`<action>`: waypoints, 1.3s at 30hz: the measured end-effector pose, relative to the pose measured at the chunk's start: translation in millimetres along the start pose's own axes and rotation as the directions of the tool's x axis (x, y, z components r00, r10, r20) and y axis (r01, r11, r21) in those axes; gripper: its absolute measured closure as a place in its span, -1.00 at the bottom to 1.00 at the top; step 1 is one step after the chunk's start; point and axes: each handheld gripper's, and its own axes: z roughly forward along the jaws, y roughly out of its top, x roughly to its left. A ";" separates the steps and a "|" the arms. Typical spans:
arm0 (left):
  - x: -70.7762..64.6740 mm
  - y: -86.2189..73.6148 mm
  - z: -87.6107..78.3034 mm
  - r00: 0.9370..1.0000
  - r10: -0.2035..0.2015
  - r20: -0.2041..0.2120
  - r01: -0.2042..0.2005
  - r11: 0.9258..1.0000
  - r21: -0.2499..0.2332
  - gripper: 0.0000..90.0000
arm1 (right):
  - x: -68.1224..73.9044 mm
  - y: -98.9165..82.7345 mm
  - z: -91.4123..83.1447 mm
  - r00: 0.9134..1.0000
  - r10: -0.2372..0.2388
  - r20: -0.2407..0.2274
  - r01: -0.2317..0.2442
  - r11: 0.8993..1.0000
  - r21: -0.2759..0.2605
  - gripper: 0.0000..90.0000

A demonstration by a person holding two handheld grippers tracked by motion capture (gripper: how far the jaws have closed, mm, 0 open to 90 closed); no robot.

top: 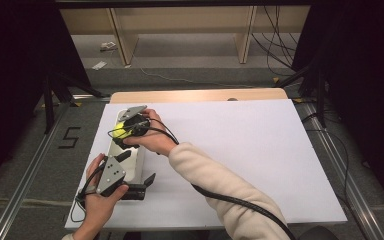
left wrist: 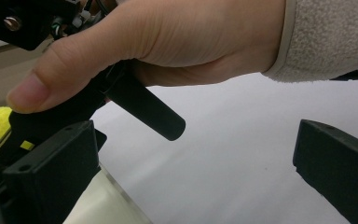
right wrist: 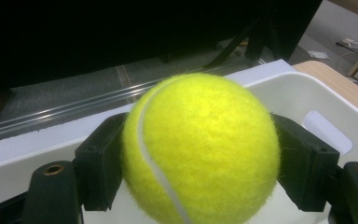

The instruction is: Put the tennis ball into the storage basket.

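Right gripper view: tennis ball is pinched between the right gripper's two black fingers, one pad on each side, held over the white bin. In the high view the ball sits at the right gripper, above the bin's far end on the left of the tabletop.

Step in hand looks like placing the ball in the bin. To do it well: bring it low inside the walls before the fingers part, since a round ball would likely bounce or roll out if dropped from height. Keep the squeeze centred; off-centre and it may squirt sideways.

Left gripper is near the bin's close end, fingers spread wide, nothing between them; probably steadying or waiting.

Ball: fuzzy yellow felt, pale curved seam, slightly springy. Bin: smooth hard plastic, rounded rim, slot cut-out handle. Tabletop: matte white sheet over a wood edge.
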 end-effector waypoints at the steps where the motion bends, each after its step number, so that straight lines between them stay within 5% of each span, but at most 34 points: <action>1: 0.1 0.0 0.0 1.000 0.000 0.000 0.000 1.000 0.000 -1.00 | 0.0 -0.4 0.3 1.000 0.002 -0.001 -0.002 1.000 0.003 -0.41; 39: -0.3 -0.2 0.2 1.000 -0.001 0.003 0.001 1.000 0.002 -1.00 | 2.4 -5.7 7.3 1.000 0.018 -0.018 -0.017 0.999 0.044 -0.43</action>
